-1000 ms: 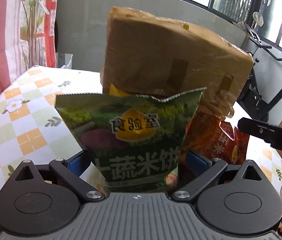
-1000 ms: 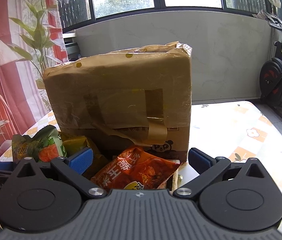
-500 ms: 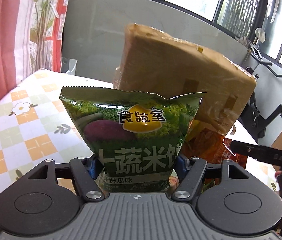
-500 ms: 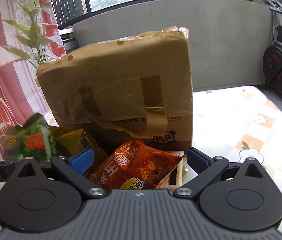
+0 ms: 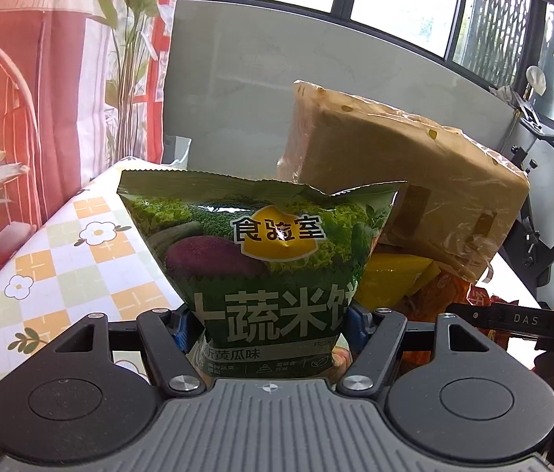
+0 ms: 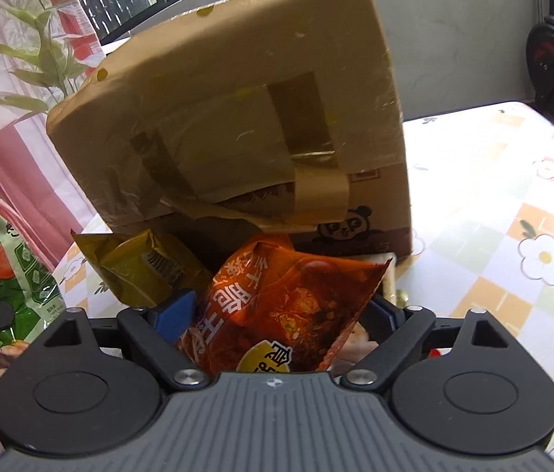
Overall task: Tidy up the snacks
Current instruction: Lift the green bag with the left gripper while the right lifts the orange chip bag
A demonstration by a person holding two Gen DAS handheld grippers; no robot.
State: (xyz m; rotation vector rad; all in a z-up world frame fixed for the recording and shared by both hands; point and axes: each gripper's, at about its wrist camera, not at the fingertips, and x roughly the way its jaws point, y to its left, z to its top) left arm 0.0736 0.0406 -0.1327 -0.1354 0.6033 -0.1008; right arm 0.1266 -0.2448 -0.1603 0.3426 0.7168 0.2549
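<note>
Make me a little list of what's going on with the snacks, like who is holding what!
left gripper: shut on the green bag, held upright
right gripper: fingers either side of the orange bag; grip cannot be told
yellow bag: lying beside the orange bag, under the box flap
cardboard box: behind the bags, taped flap open over them
table: checked cloth with flowers
</note>
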